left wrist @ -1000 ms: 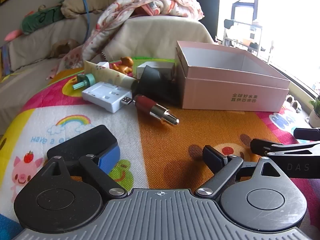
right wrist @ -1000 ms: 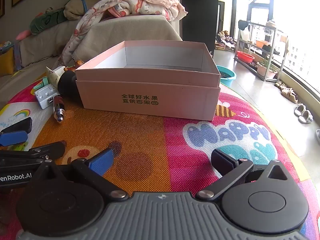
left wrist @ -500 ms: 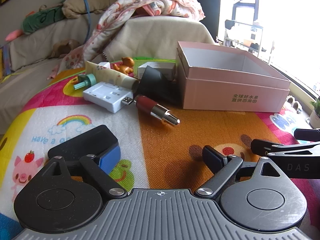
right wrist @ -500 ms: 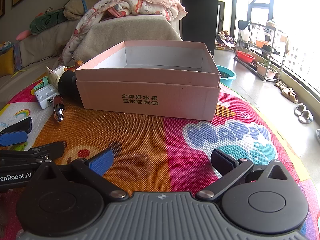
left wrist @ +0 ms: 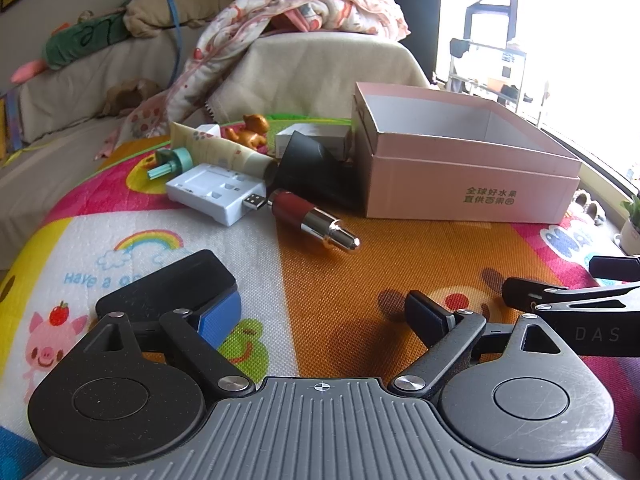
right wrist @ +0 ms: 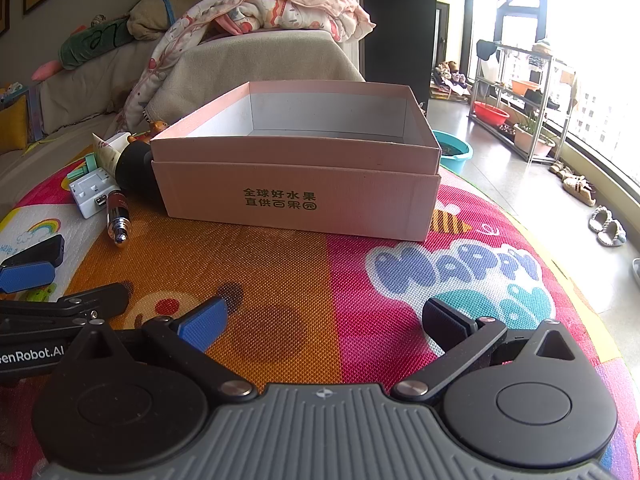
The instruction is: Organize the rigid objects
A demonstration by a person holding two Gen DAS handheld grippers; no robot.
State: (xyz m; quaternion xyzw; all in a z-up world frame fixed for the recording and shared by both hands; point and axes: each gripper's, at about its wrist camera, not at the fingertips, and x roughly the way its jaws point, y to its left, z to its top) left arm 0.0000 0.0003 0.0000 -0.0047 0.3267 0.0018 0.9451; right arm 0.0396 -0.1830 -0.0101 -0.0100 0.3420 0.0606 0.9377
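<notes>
Left wrist view: my left gripper (left wrist: 320, 304) hovers with jaws apart, holding nothing, over the mat (left wrist: 360, 280). At 12 o'clock the lipstick (left wrist: 310, 218) lies loose, reachable. Right gripper (right wrist: 324, 316), also spread wide, faces the pink box (right wrist: 296, 196), empty and ready to fill.

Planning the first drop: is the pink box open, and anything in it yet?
Open, no lid on the pink box. Only bare white inner walls show; its floor is hidden, so contents cannot be told.
</notes>
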